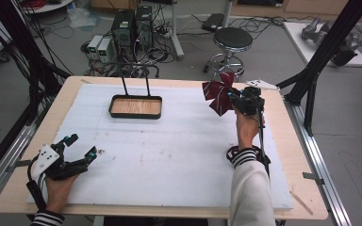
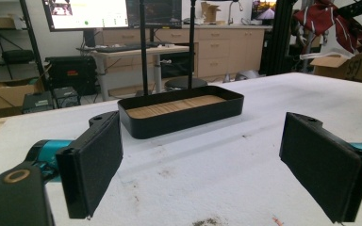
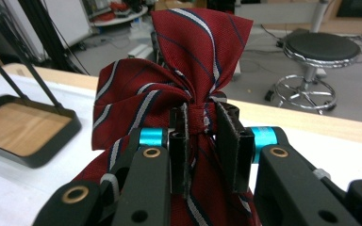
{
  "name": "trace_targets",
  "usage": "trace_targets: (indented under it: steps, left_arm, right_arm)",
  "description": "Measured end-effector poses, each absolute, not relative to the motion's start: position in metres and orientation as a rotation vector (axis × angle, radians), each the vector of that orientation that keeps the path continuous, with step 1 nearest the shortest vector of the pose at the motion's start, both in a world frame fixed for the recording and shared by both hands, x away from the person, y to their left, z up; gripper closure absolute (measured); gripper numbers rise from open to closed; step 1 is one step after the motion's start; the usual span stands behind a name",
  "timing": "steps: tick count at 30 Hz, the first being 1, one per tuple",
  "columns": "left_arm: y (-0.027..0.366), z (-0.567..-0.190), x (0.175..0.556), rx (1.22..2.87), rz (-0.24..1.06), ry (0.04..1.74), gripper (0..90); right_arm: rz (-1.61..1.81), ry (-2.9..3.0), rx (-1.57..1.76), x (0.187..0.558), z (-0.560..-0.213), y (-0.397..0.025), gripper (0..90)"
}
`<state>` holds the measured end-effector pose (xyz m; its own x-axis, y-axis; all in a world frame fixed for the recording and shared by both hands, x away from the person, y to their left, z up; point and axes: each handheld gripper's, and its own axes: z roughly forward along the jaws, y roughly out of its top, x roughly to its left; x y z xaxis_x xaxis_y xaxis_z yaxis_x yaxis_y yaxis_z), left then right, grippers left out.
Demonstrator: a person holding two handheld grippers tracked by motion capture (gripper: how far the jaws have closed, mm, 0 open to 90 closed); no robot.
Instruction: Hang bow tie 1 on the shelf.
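Your right gripper (image 1: 238, 100) pinches the knot of a red striped bow tie (image 1: 218, 96), held in the air above the table's far right corner, while your left gripper (image 1: 79, 147), jaws spread wide and empty, rests on the white foam mat (image 1: 169, 155) near the left front, facing the black wooden-bottomed tray (image 1: 135, 107).

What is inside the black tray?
The black tray holds nothing loose: its wooden bottom shows bare, with two thin black rods rising from its far edge. From the left gripper view, the near wall hides the front strip of the bottom.
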<state>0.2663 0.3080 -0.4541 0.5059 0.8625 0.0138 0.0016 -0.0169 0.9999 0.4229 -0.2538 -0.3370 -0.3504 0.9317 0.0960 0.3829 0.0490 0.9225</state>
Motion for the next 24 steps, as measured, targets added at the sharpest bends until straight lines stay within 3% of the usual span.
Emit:
trace_targets:
  steps: [24]
  left_arm:
    - [0.308, -0.454, 0.266, 1.432, 0.818, 0.801, 14.4]
  right_arm:
    - [1.453, 1.776, 1.2, 0.421, -0.305, -0.207, 75.3]
